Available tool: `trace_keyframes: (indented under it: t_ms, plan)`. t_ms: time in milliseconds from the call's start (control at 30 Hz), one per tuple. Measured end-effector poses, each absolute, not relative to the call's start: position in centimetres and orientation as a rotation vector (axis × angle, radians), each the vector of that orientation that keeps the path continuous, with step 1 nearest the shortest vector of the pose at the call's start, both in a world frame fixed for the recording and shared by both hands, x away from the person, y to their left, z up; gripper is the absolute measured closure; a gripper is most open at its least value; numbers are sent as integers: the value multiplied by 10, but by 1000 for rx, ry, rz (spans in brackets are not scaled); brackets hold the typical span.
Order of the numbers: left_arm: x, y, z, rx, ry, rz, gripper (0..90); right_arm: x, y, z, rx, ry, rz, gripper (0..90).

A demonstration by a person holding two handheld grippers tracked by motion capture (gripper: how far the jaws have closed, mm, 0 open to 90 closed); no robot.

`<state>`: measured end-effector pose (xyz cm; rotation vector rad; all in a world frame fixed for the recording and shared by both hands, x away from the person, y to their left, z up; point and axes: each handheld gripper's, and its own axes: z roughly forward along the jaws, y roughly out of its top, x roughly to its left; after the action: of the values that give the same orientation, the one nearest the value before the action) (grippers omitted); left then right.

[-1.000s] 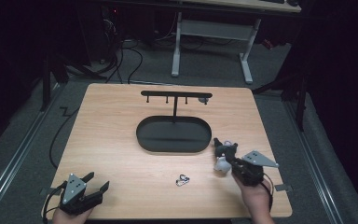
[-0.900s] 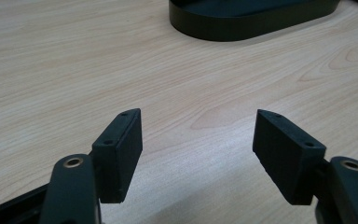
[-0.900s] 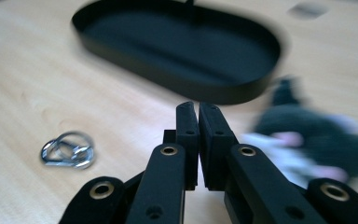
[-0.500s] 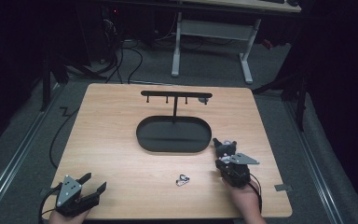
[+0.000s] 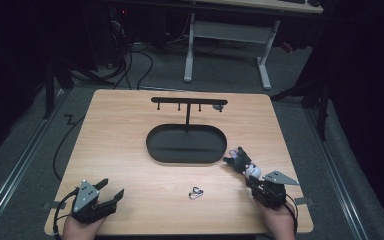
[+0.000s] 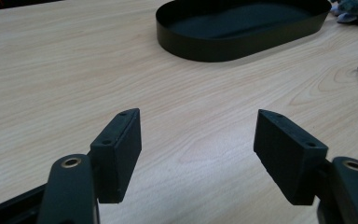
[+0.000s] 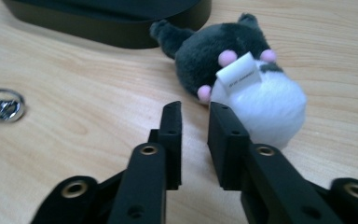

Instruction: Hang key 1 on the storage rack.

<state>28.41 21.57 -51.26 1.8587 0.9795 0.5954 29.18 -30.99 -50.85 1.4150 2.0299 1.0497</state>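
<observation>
Grey-and-white plush toy (image 5: pixel 243 163) with pink paws and a small white tag lies on the light wooden table (image 5: pixel 125 130), just beside the right end of the black oval metal tray (image 5: pixel 186 144); in the right gripper view (image 7: pixel 242 77) its grey end looks to touch the tray wall, can't confirm. Right gripper (image 5: pixel 258 183) sits low near the table's front right corner, pointed at the plush toy. Its jaws have just been opening and now stand a narrow gap apart, nothing between them; right gripper view (image 7: pixel 195 117) puts the toy's white end just past the tip of one jaw, pads not pressing on it. Small silver metal carabiner clip (image 5: pixel 196 192) lies flat on the table in front of the tray, between the two grippers, nearer the right one; also seen at the left edge of the right gripper view (image 7: pixel 0 106). Left gripper (image 5: pixel 111 190) is near the front left corner, held low over bare wood, jaws spread wide and empty; left gripper view (image 6: pixel 198 128) confirms it, aimed towards the tray (image 6: pixel 242 32). Black T-shaped stand (image 5: pixel 188 106) with small hooks under its crossbar rises from the tray's far side. Each gripper is held in a hand at the table's front edge.
</observation>
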Motion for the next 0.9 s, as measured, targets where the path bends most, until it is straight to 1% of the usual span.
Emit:
trace_keyframes:
  t_ms: [100, 333, 467, 533, 600, 633, 767, 900]
  plan:
    - [290, 210, -513, 1859, 970, 588, 328, 287, -313, -510, 1400, 2046, 1059, 701]
    - [301, 196, -511, 1853, 925, 559, 325, 274, -322, -511, 1430, 2031, 1063, 653]
    - [303, 192, -512, 1860, 906, 549, 327, 270, -322, -513, 1449, 2020, 1058, 577]
    - [305, 192, -512, 1865, 899, 534, 329, 270, -320, -515, 1459, 2021, 1055, 530]
    - [306, 192, -513, 1871, 896, 525, 329, 270, -318, -516, 1459, 2021, 1043, 517]
    - [307, 191, -514, 1882, 887, 516, 328, 272, -316, -515, 1468, 2033, 1029, 494]
    - [306, 192, -515, 1885, 875, 530, 321, 278, -311, -512, 1457, 2084, 961, 447]
    - [304, 195, -514, 1869, 875, 526, 312, 281, -303, -507, 1427, 2125, 905, 433]
